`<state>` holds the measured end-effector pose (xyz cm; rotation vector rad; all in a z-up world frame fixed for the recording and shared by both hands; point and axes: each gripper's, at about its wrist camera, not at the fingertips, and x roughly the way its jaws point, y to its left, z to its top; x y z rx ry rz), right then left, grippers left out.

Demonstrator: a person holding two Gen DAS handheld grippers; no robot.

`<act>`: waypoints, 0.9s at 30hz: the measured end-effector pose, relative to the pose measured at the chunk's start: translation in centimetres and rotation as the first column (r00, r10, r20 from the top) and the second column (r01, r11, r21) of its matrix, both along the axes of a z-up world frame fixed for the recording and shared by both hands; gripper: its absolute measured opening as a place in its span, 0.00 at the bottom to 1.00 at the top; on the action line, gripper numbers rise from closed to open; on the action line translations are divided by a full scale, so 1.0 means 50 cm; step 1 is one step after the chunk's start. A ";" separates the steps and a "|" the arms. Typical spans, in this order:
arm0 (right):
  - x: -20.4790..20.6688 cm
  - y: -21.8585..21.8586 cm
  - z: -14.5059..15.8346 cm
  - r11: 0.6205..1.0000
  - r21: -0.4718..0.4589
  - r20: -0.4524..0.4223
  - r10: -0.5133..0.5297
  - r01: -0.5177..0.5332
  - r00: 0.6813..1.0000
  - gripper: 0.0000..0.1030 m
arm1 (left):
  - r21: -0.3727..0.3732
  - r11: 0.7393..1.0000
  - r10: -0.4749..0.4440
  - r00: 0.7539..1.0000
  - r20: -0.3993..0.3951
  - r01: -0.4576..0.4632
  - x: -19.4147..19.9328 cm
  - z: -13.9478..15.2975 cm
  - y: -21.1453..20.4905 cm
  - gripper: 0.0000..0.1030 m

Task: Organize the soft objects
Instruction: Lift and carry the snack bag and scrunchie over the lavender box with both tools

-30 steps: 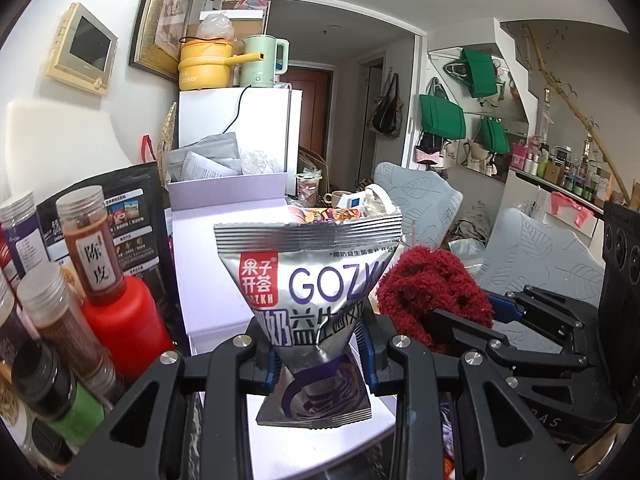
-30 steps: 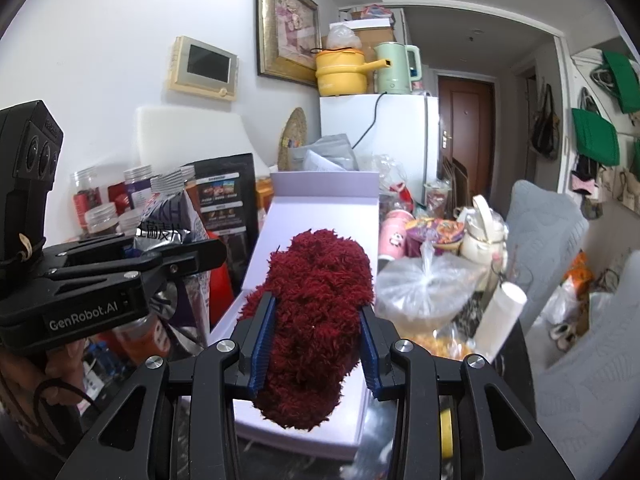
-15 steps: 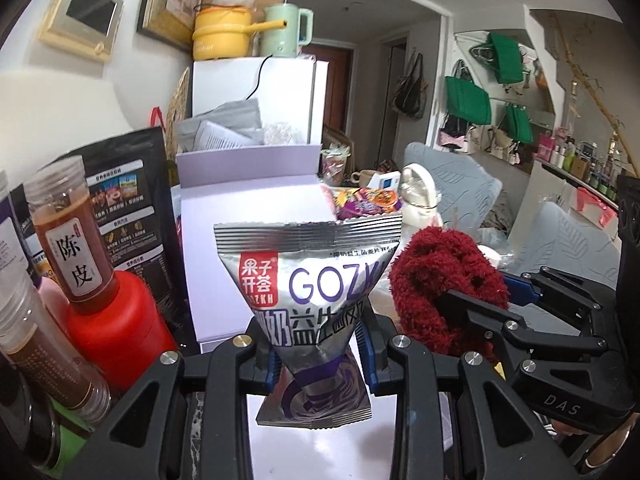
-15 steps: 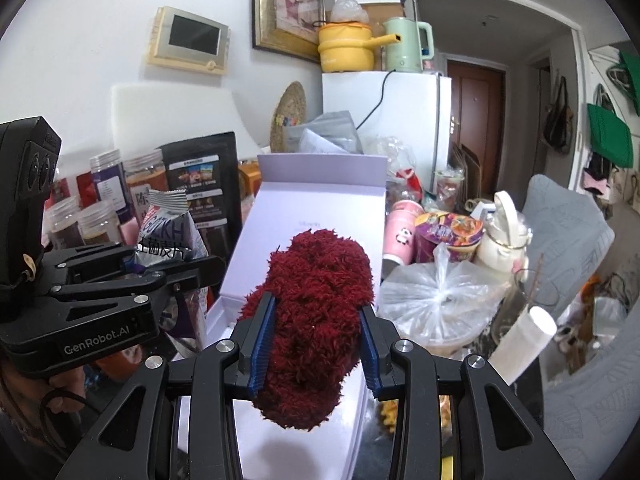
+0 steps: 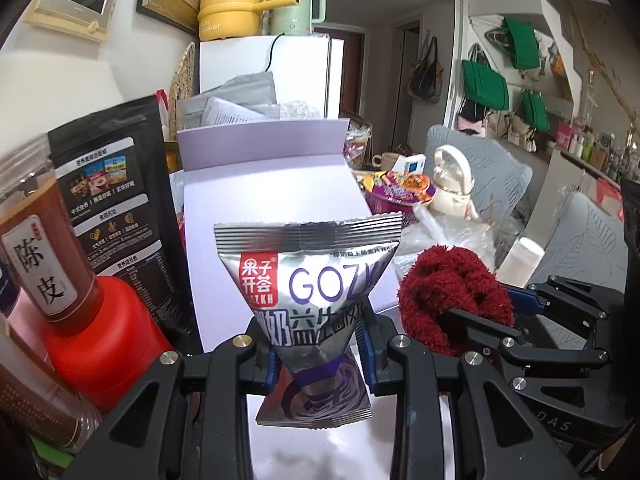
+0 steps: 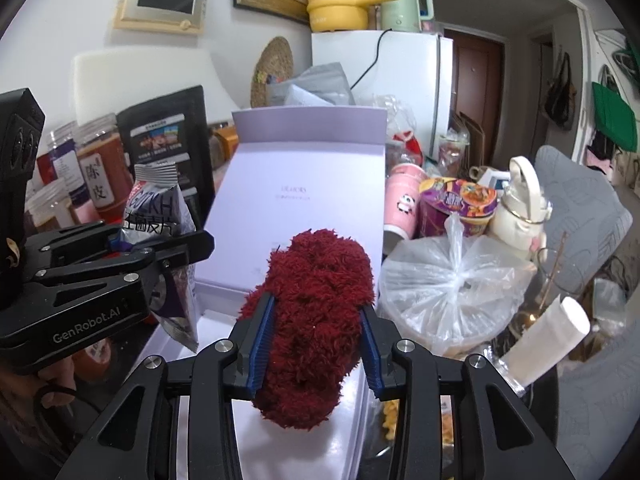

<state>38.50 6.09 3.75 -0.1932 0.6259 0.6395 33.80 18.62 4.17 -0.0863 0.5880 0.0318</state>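
Pinching a silver snack pouch [image 5: 308, 304] at its narrowed waist, the left gripper [image 5: 318, 354] holds it upright over the near end of the pale lilac box [image 5: 272, 200], its jaws squeezed hard against the foil so the crimped top edge fans out wide above them. Just to its right, the right gripper [image 6: 316, 346] holds a dark red fluffy bundle [image 6: 316, 320] (a sock or plush, too shaggy to tell) with the blue pads sunk into the pile on both sides; its jaws are clamped on the bundle, which bulges above and below them.

Both held things hang above the box's near edge. Its flat lilac surface runs away from the grippers to an upright flap [image 6: 310, 126] at the far end, and that surface is the only bare stretch in view.

Room at the sides is tight. On the left, a black stand-up pouch [image 5: 108, 184], a red bottle [image 5: 100, 344] and amber spice jars [image 5: 40, 240] stand just beside the box's long edge. On the right, a knotted clear plastic bag [image 6: 452, 288], a purple instant-noodle cup [image 6: 460, 208], a pink cup [image 6: 402, 204] and a cream kettle [image 6: 520, 204] crowd close to the other edge. Beyond the flap stands a white fridge [image 6: 400, 80].
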 end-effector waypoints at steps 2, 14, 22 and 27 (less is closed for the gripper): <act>0.009 0.007 -0.012 1.000 -0.022 -0.007 -0.007 0.006 1.000 0.38 | 0.012 1.000 0.000 1.000 -0.016 0.000 0.012 -0.009 0.000 0.30; 0.043 0.052 -0.061 0.997 -0.077 -0.049 -0.007 0.003 0.999 0.40 | 0.031 0.999 0.029 0.992 -0.122 -0.026 0.059 -0.067 0.018 0.30; 0.055 0.067 -0.070 0.996 -0.085 -0.050 -0.010 0.006 0.999 0.42 | 0.002 0.999 0.045 0.983 -0.180 -0.046 0.078 -0.097 0.031 0.30; 0.061 0.069 -0.082 0.996 -0.091 -0.054 -0.011 0.007 0.999 0.46 | -0.020 0.998 0.048 0.974 -0.220 -0.054 0.091 -0.116 0.035 0.30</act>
